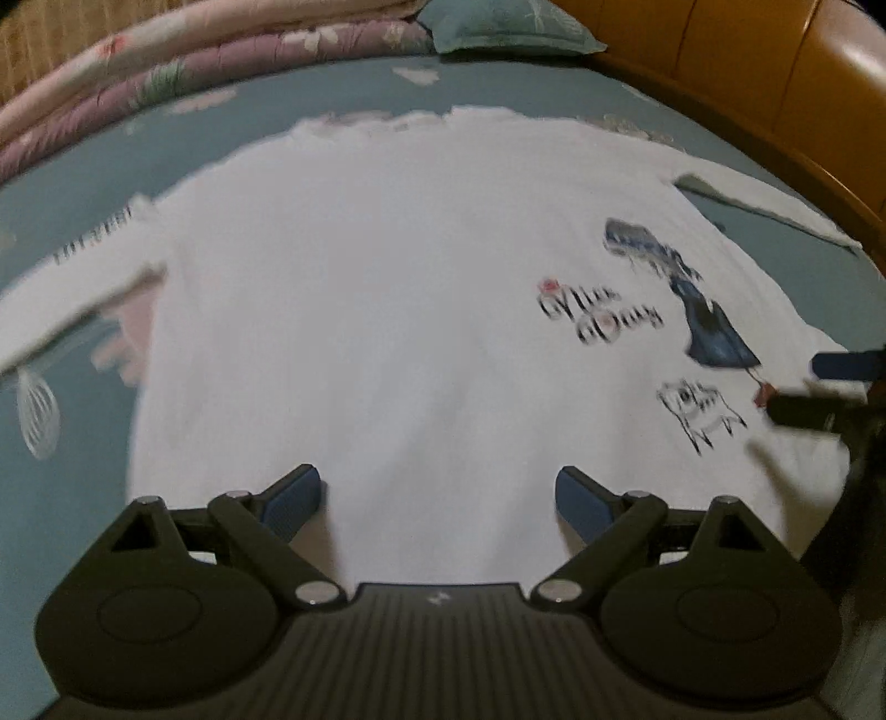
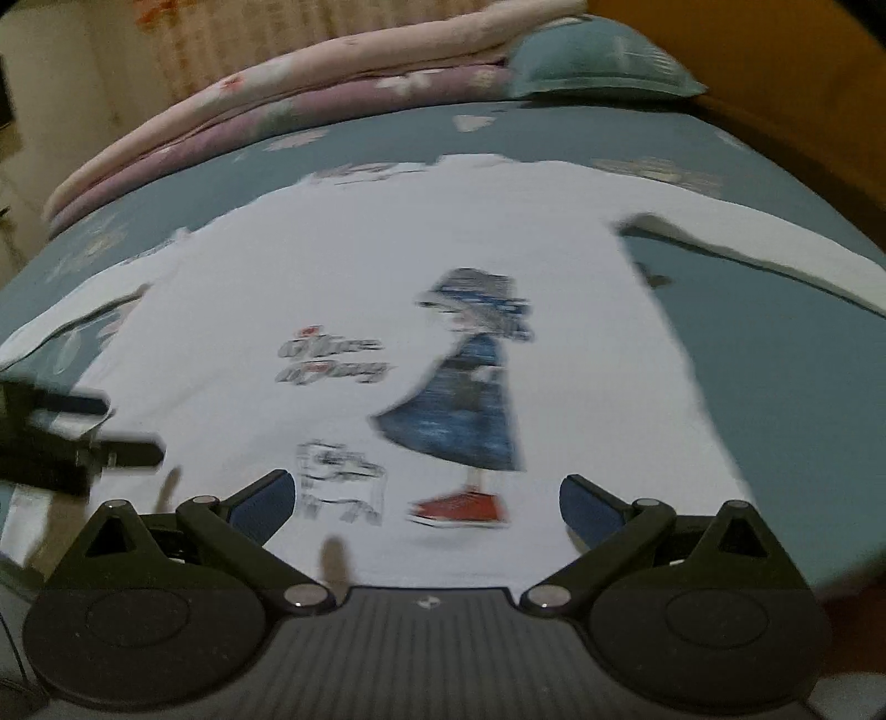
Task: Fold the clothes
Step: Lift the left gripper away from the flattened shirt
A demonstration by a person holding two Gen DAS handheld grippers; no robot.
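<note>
Both pairs of fingers are held wide apart and nothing is gripped. The left gripper point(image 1: 437, 493) is poised over the near hem of the white long-sleeved shirt point(image 1: 387, 310), towards its plain half; the right gripper point(image 2: 426, 498) is poised over the same hem beside the printed girl in a blue dress point(image 2: 470, 382). From both, the shirt lies straight ahead, flat and face up on the blue floral bedsheet point(image 2: 775, 354), its long axis running away towards the collar, with the sleeves spread out to either side. Each gripper is seen nearest its own hem corner. The fabric appears thin, soft and smooth, with few creases. A folded pink quilt point(image 1: 166, 61) and a teal pillow point(image 1: 498, 27) are seen beyond the collar, and a wooden bed frame point(image 1: 775, 83) at the right
</note>
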